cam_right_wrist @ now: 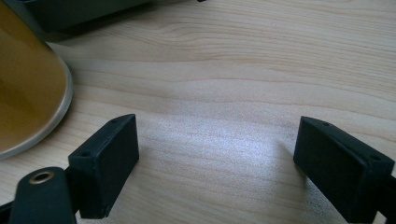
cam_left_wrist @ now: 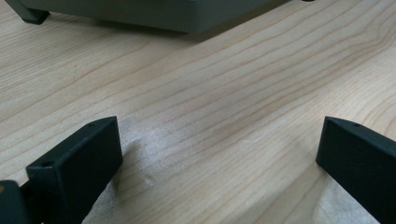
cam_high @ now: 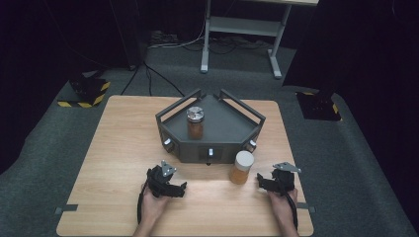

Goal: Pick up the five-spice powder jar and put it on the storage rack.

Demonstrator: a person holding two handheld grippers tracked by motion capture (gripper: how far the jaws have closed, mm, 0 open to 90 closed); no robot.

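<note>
**Two grippers low at the table edge, jars standing free**

A person holds the left gripper and the right gripper low over the near part of the wooden table, each with its jaws spread wide and only bare wood between them. Nearest the right gripper stands a jar with a white lid, filled with something amber, upright on the table just in front of the dark grey stand (its glass base sits just beside one jaw in the right gripper view, not touching). A second jar with a metal lid stands upright on top of the stand, well apart from both grippers.
</note>
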